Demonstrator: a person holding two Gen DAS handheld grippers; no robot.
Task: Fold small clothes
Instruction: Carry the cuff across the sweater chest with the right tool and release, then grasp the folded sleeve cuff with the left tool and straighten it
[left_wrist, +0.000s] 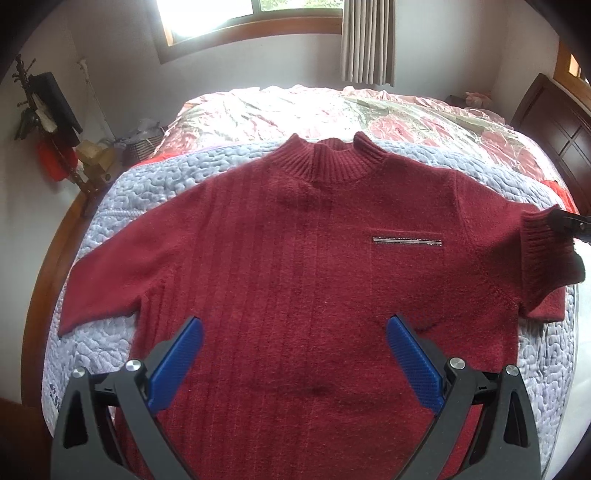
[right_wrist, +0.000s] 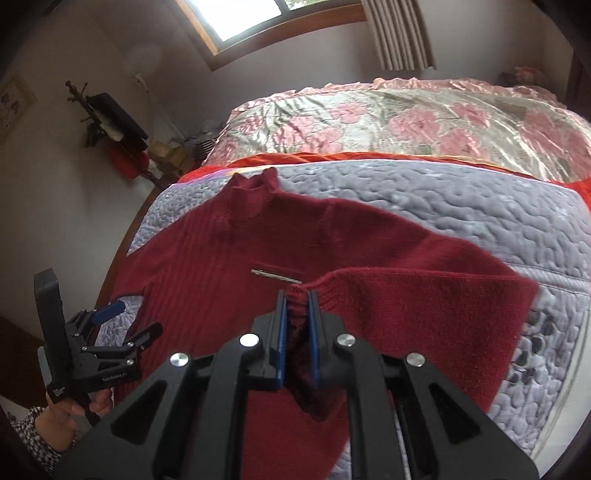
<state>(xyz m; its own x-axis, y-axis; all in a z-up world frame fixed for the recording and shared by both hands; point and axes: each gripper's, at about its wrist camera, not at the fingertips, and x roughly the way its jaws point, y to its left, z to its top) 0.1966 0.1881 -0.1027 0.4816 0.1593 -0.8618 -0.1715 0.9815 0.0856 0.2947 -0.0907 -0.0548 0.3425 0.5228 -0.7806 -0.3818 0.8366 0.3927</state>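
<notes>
Plainly, the dark red knitted sweater (left_wrist: 295, 258) lies front-up on a pale lilac quilt (left_wrist: 147, 192) with a pebbled, stitched surface, spread over the bed. Its body shows vertical ribs, its high collar (left_wrist: 330, 157) a tighter rib, and a thin metallic strip (left_wrist: 406, 241) crosses the chest. The left gripper (left_wrist: 295, 354) hangs above the sweater's lower body, its blue textured jaws spread wide, holding nothing. The right gripper (right_wrist: 297, 321) has its jaws pressed together on the ribbed cuff (right_wrist: 295, 299) of one sleeve, which is doubled over toward the chest. The sweater's hem is cut off behind the grippers. Beyond the collar, a glossy pink floral bedspread (left_wrist: 332, 114) lies rumpled.
</notes>
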